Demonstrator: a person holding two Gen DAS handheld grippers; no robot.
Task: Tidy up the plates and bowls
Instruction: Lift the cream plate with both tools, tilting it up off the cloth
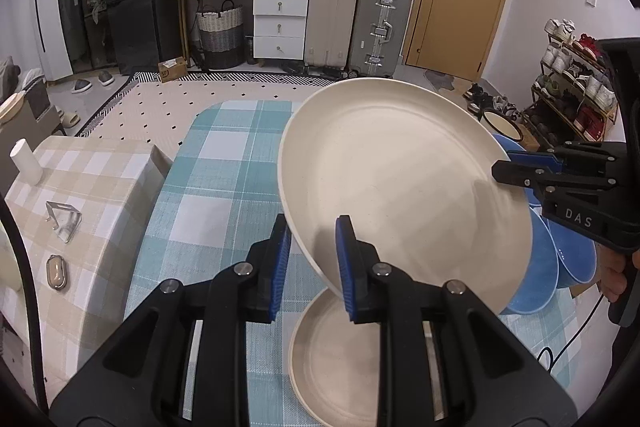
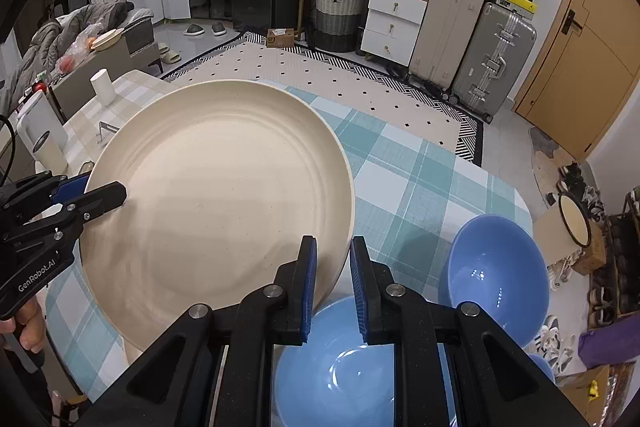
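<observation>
Two handheld grippers carry one round cream plate [image 1: 400,179] above a table covered in a teal-and-white checked cloth [image 1: 224,179]. The left gripper [image 1: 314,267] is clamped on the plate's near rim, its ribbed blue pads [image 1: 347,267] pinching the edge; the right gripper [image 2: 333,287] grips the opposite rim the same way. The plate is matte, faintly speckled, with concentric rings pressed into its face, and it hangs tilted. A second cream plate [image 1: 336,359] of the same make lies flat on the cloth beneath. Two glossy blue bowls [image 2: 498,275] are plainly visible side by side on the table at the right; a sliver of a third blue shape cannot be made out.
</observation>
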